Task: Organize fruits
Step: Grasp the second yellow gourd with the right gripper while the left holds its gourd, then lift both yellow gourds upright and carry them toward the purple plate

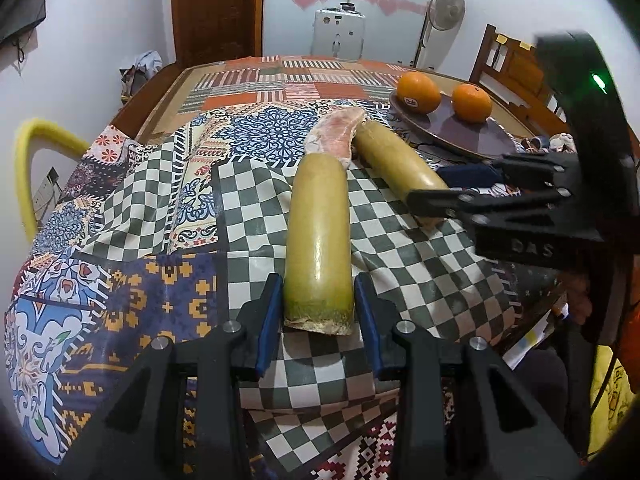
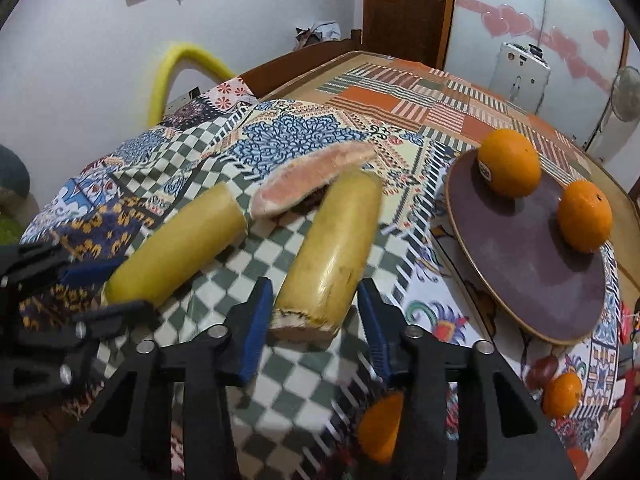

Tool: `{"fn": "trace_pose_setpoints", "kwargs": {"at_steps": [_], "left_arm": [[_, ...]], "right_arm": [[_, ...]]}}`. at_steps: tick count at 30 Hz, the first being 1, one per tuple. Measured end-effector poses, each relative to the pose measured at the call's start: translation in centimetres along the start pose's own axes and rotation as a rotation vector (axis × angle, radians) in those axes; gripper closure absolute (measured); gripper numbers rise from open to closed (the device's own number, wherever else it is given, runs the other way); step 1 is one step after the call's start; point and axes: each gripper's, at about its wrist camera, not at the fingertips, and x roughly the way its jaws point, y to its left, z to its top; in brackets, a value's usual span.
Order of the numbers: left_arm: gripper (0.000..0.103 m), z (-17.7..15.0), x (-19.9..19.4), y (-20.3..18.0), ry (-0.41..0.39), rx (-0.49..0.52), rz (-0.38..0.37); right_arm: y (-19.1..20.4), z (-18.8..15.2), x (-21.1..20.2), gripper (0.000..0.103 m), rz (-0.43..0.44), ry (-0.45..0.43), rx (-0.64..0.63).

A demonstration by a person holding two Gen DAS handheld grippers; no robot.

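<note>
Two yellow-green cane pieces lie on the checkered cloth. The left cane piece (image 1: 320, 236) (image 2: 176, 248) has its cut end between my left gripper's (image 1: 318, 306) blue pads, which touch its sides. The right cane piece (image 1: 396, 164) (image 2: 332, 256) has its near end between my right gripper's (image 2: 316, 312) jaws, with small gaps on both sides. A pink pomelo wedge (image 1: 338, 132) (image 2: 308, 176) rests against both far ends. Two oranges (image 1: 418, 92) (image 1: 472, 102) (image 2: 508, 162) (image 2: 584, 216) sit on a dark round plate (image 1: 460, 132) (image 2: 520, 256).
Patterned cloths cover the wooden table (image 1: 160, 92). Two more small oranges (image 2: 562, 394) (image 2: 380, 428) and a dark red fruit (image 2: 542, 370) lie near the front right. A yellow chair back (image 1: 24, 160) stands left, wooden chair (image 1: 508, 60) at the right.
</note>
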Motion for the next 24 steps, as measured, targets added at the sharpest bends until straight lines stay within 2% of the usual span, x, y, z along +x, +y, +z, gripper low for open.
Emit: {"fn": "trace_pose_setpoints", "kwargs": {"at_steps": [7,10,13,24], "left_arm": [[0.064,0.5,0.3,-0.4,0.040,0.026,0.010],[0.056,0.9,0.5,-0.7,0.057,0.042,-0.002],[0.055,1.6,0.7,-0.8,0.060,0.052,0.002],[0.055,5.0,3.6,-0.3,0.087,0.019,-0.029]], "right_arm": [[0.3,-1.6,-1.5,0.068,0.000,0.025,-0.070],[0.2,-1.0,-1.8,0.068,-0.022,0.015,-0.087],[-0.3,0.1,-1.9,0.067,-0.011,-0.006,-0.077],[-1.5,2.5,1.9,0.066,0.072,0.035,-0.026]]}}
